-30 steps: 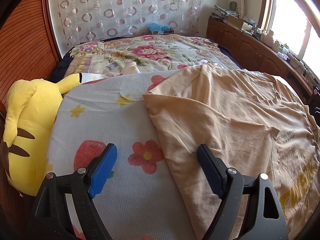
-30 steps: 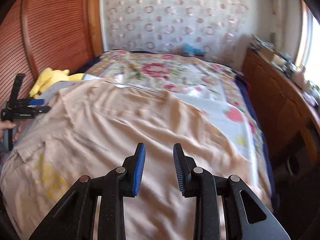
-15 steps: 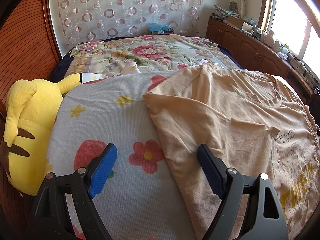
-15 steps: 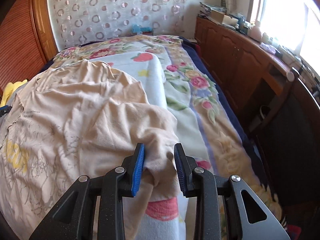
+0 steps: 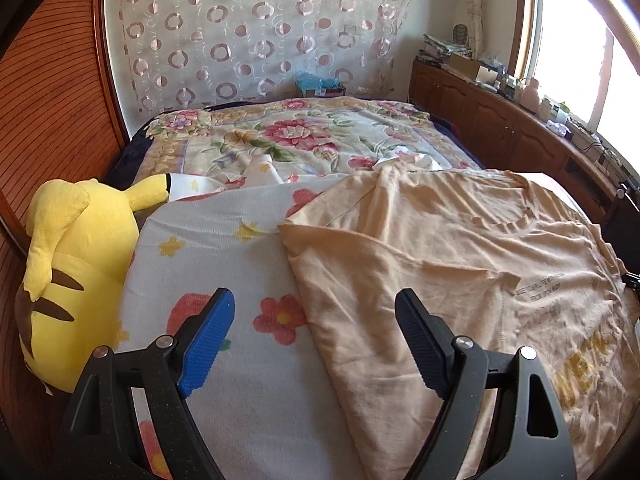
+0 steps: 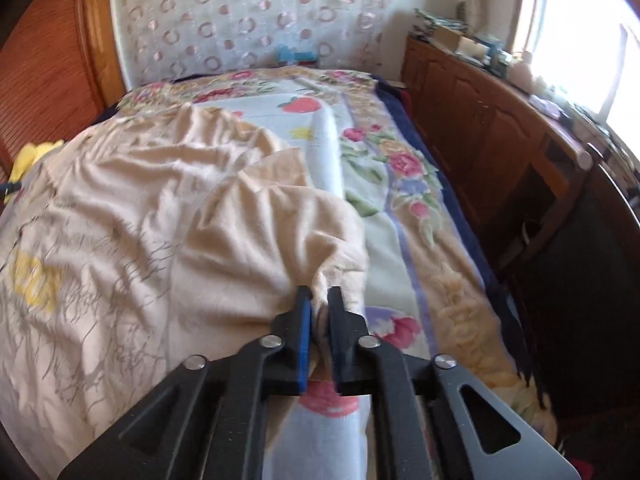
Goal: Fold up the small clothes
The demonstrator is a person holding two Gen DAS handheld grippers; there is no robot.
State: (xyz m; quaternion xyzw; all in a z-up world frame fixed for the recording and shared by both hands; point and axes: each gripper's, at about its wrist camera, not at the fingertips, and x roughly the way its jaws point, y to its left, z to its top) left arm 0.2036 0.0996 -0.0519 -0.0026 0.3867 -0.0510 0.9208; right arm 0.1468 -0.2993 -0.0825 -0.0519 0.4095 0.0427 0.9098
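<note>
While my right tongs (image 6: pixel 319 300) pinched the shirt (image 6: pixel 160 220) edge on the bed (image 6: pixel 400 240), my left tongs (image 5: pixel 314 320) hung open over it; a hard tug could bunch it up

Bed (image 5: pixel 448 136) with floral cover; upon it a white flower-print blanket (image 5: pixel 240 264), peach T-shirt (image 5: pixel 460 248), and apparently a yellow plush toy (image 5: pixel 68 264).
</note>
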